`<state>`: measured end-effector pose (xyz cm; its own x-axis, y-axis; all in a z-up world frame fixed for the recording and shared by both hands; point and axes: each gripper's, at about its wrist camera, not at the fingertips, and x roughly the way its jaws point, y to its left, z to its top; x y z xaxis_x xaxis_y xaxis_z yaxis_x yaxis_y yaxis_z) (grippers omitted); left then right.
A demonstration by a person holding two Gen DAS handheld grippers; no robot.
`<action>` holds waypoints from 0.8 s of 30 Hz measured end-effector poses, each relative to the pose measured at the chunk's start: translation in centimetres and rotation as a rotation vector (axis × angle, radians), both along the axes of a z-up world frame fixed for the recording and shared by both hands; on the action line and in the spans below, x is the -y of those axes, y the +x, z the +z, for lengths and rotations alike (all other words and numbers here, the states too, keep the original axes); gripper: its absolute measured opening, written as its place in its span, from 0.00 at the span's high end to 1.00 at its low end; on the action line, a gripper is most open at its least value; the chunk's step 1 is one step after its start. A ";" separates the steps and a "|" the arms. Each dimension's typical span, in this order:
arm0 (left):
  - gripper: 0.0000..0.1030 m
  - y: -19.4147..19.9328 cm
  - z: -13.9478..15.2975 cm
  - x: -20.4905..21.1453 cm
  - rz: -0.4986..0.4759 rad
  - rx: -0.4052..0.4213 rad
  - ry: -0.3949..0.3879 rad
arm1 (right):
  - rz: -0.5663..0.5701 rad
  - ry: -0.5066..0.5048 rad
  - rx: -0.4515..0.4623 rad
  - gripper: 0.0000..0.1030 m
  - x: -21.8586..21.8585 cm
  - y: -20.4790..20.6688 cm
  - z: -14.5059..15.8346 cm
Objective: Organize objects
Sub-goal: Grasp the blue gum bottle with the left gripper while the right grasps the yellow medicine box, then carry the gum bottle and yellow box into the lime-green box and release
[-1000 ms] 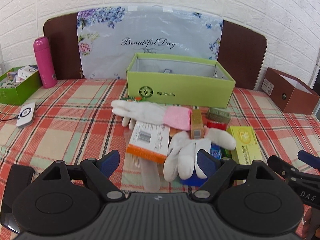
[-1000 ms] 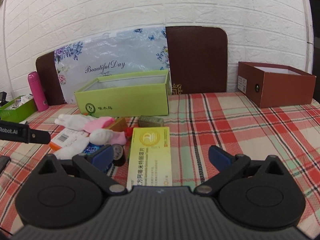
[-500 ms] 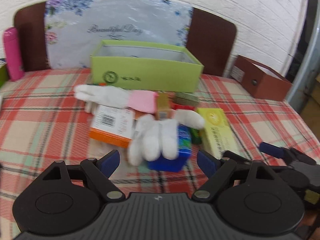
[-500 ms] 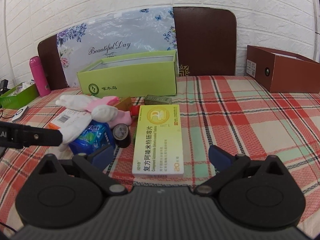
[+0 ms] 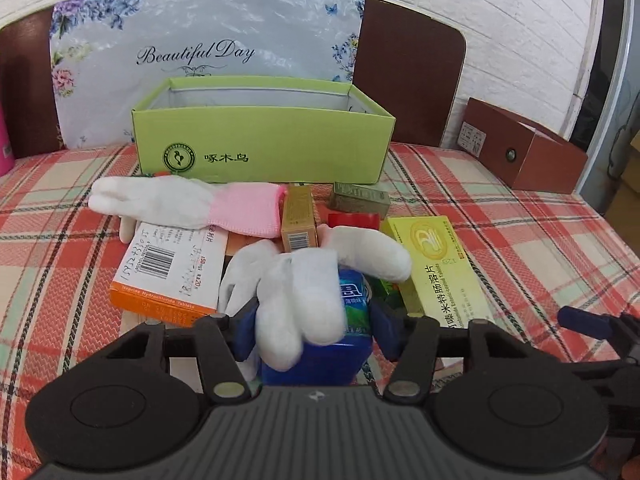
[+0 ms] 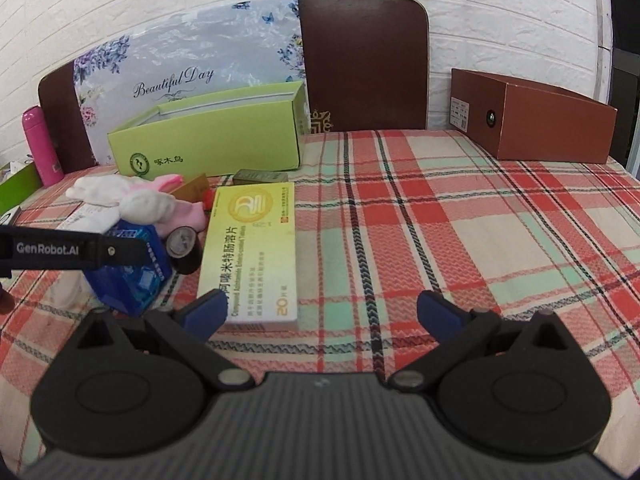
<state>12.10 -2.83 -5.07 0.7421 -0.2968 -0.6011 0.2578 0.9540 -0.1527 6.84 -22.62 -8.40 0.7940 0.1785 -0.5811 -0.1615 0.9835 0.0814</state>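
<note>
Item: blue packet (image 5: 352, 312), under white glove (image 5: 300, 292), sits between my left fingers (image 5: 244, 332), which have just been closing around both. Right fingers (image 6: 208, 312) open, beside the yellow box (image 6: 252, 248).

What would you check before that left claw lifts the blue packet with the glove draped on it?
1. Blue packet sits between the left gripper jaws, which have just been closing: ok.
2. Pads pressing firmly: cannot tell.
3. White glove clear of the grip: not ok, its fingers drape over the packet.
4. Green box open: ok.
5. Right gripper empty, out of the way: ok.
6. Yellow box untouched: ok.
</note>
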 end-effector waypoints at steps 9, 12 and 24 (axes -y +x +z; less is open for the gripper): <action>0.42 -5.6 0.5 -4.3 -0.025 -0.049 -0.003 | 0.107 -0.046 -0.019 0.04 -4.0 2.6 -1.3; 0.42 -7.5 0.3 -5.7 -0.016 -0.059 -0.003 | 0.102 -0.056 -0.024 0.18 -4.6 3.5 -1.7; 0.42 -8.2 0.4 -6.2 0.002 -0.055 0.016 | 0.211 -0.051 -0.139 0.36 -3.3 -2.9 -1.1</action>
<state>3.93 3.37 -4.72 0.7081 -0.2854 -0.6459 0.2476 0.9570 -0.1514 3.92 -19.27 -9.52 0.6542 0.2991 -0.6947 -0.3543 0.9327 0.0679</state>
